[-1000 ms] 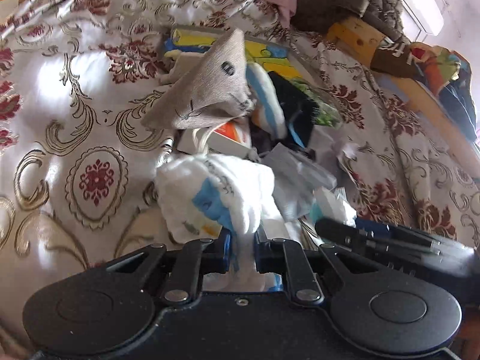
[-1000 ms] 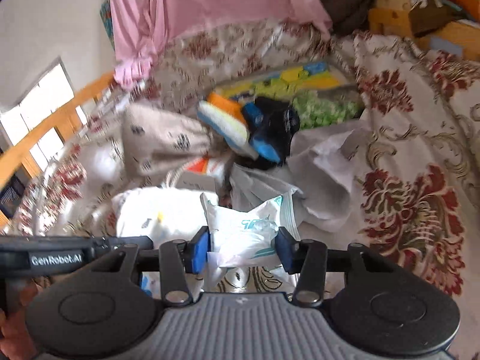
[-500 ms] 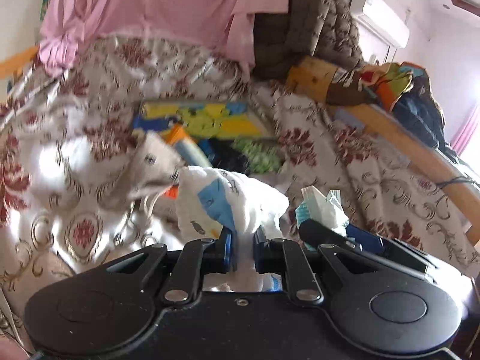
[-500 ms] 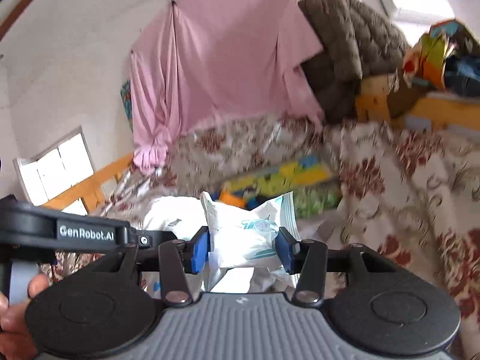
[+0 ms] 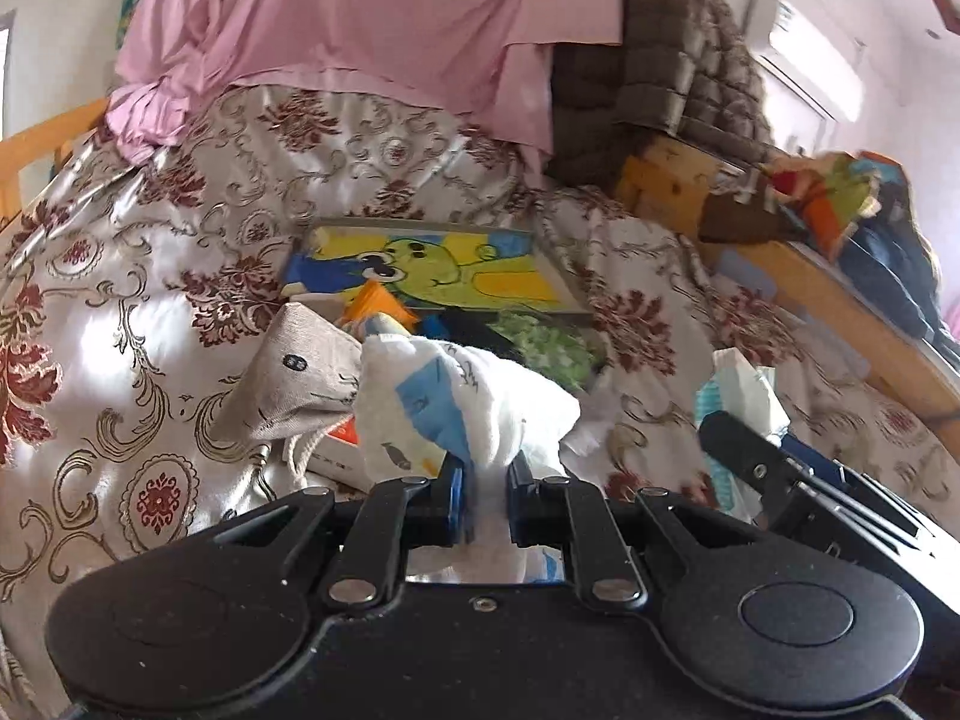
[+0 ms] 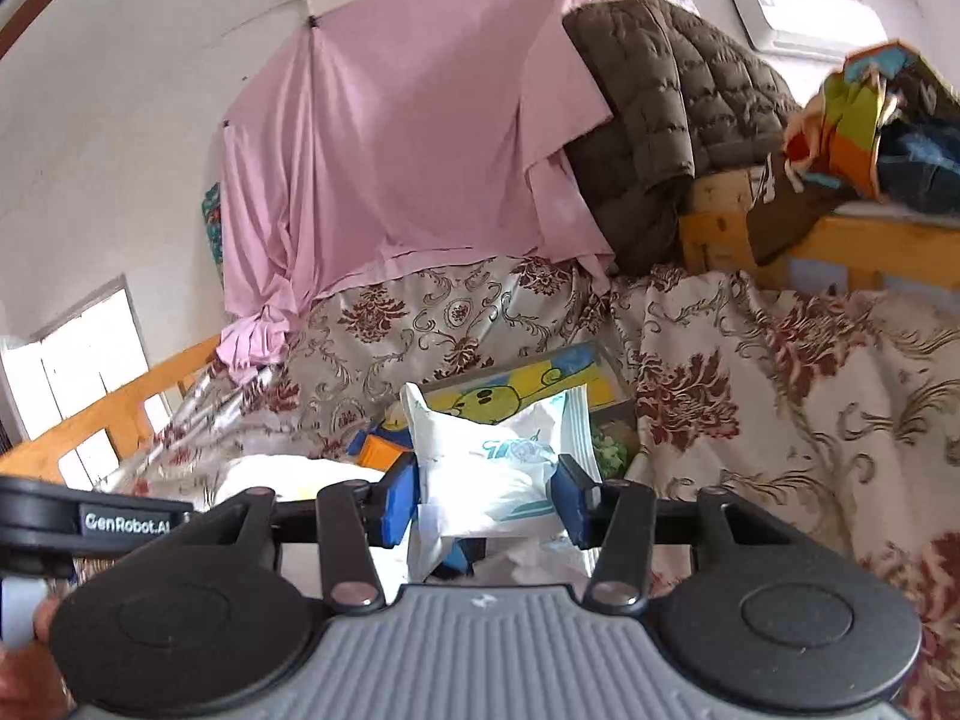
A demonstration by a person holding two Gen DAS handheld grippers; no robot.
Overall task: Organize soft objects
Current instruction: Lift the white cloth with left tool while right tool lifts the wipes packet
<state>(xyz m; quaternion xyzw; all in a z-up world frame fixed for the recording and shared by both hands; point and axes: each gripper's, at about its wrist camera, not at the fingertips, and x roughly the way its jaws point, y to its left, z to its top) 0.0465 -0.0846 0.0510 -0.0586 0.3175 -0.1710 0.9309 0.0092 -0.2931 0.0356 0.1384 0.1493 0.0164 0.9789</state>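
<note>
A floral bedspread (image 5: 180, 228) covers the bed, with a cartoon-printed box (image 5: 432, 270) and a beige pouch (image 5: 300, 384) lying near the middle. The right gripper (image 6: 486, 498) is clamped on a white tissue pack (image 6: 492, 462) (teal print), held above the bedspread. The left gripper (image 5: 483, 492) pinches a bunched white cloth (image 5: 456, 408) with blue patches, just in front of the pouch.

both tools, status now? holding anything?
Left tool: shut on the white cloth bundle with blue patches.
Right tool: shut on the white plastic packet with teal print.
</note>
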